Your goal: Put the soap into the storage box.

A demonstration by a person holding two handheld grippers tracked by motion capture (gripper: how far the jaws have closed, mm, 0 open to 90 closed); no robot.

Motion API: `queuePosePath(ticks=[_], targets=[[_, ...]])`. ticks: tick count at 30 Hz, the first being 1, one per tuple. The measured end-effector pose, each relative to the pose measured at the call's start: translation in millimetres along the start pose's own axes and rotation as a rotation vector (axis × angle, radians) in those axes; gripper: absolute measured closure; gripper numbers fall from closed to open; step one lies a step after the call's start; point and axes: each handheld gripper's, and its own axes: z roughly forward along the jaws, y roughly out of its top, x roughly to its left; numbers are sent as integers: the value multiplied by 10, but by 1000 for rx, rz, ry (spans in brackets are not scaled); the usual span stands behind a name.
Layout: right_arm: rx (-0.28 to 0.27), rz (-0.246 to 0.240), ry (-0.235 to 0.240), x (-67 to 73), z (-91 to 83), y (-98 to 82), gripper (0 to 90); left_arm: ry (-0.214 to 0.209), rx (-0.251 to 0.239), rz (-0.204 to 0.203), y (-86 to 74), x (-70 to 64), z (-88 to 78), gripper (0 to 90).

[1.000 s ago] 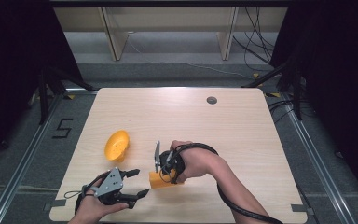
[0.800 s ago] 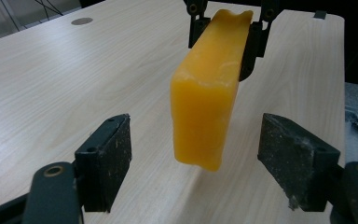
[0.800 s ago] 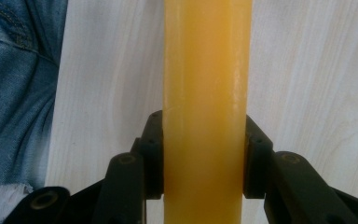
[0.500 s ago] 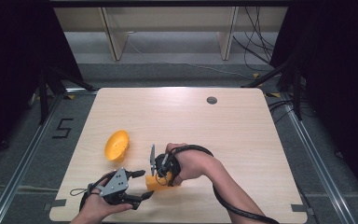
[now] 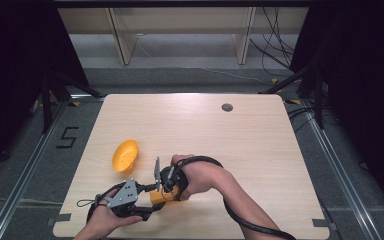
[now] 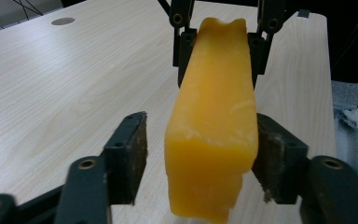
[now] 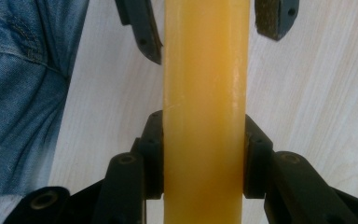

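— Where's the orange block (image 6: pixel 212 135) now?

— Near edge of the table (image 5: pixel 260 150), left of centre, clamped between the right gripper (image 7: pixel 204 154)'s jaws — both pads press its sides.

— And the left gripper (image 6: pixel 200 158)?

— Its jaws have just been closing around the same block: one pad looks to touch, the other stands off with a gap, so no grip yet.

— So the handover?

— Half done, I'd say. Left must close fully, right must let go. The orange bowl (image 5: pixel 125 155) sits apart, farther left.

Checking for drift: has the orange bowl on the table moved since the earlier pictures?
No. The orange bowl sits at the same spot relative to the table's left edge.
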Motion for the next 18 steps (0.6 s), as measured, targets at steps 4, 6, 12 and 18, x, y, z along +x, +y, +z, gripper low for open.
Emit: queuePosePath(ticks=[4,6,12,18], targets=[[-11,-15,-2,14,5,31,619,-21,-5,0,-2,-17,6,479],[-20,-39,-4,5,9,37,619,-21,2,32,8,-15,-4,544],[-22,-69,-17,23,-11,49,606,-53,-7,37,21,-51,-28,599],[-38,-9,-28,2,-75,-21,459,-11,32,58,19,-96,-33,604]])
